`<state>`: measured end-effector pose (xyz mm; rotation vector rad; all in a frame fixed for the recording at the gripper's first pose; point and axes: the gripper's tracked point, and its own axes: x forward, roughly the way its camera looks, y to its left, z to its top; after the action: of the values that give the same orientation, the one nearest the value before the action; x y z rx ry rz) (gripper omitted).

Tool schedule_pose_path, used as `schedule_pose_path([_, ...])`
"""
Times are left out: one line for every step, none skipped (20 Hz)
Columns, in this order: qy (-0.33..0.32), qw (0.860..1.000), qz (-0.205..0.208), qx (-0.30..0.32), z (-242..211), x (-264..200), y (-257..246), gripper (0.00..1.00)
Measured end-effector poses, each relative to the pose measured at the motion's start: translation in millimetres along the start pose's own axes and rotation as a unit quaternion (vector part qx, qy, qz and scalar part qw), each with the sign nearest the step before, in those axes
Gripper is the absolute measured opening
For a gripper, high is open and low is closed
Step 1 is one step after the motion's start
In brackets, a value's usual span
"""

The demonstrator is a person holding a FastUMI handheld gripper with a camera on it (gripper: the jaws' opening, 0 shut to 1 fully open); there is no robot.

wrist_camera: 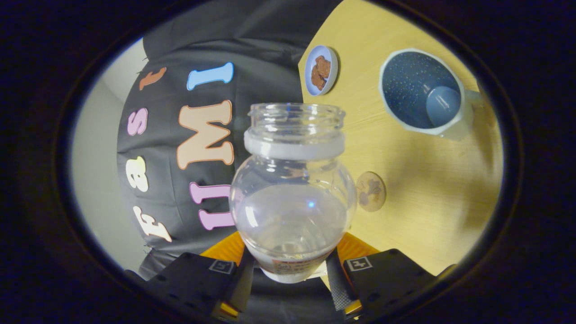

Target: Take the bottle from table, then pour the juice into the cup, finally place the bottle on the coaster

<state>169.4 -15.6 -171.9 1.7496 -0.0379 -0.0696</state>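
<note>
Black cloth wall on one side, light wood table tilted across the other. Left to right on it: small dish of brown bits, round coaster, speckled blue cup. My gripper is clamped on the clear bottle, fingers pressing both sides of its base, open mouth pointing straight ahead along them
</note>
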Motion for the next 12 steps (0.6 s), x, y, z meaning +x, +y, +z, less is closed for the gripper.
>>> schedule_pose_path([0.002, 1.000, 0.003, 0.008, -0.5, -1.4, 3.9, 0.75])
schedule_pose_path([0.003, 1.000, 0.008, 0.014, -1.1, -2.5, 6.4, 0.75])
schedule_pose_path([0.004, 1.000, 0.012, 0.022, -1.3, -1.4, 9.6, 0.74])
schedule_pose_path([0.005, 0.999, 0.016, 0.029, -0.8, -0.3, 11.8, 0.74])
schedule_pose_path([0.006, 0.999, 0.019, 0.036, -1.1, -1.6, 15.1, 0.74])
schedule_pose_path([0.006, 0.999, 0.021, 0.042, -0.3, -2.5, 16.9, 0.74])
schedule_pose_path([0.006, 0.999, 0.023, 0.048, 0.2, -2.3, 18.3, 0.74])
schedule_pose_path([0.007, 0.998, 0.023, 0.055, -0.1, -3.4, 19.9, 0.74])
schedule_pose_path([0.009, 0.998, 0.022, 0.062, -0.8, -3.5, 20.4, 0.74])
schedule_pose_path([0.010, 0.997, 0.022, 0.069, -1.2, -5.2, 21.5, 0.75])
schedule_pose_path([0.011, 0.997, 0.025, 0.076, -2.1, -6.6, 23.7, 0.75])
schedule_pose_path([0.013, 0.996, 0.027, 0.080, -2.9, -8.1, 24.9, 0.75])
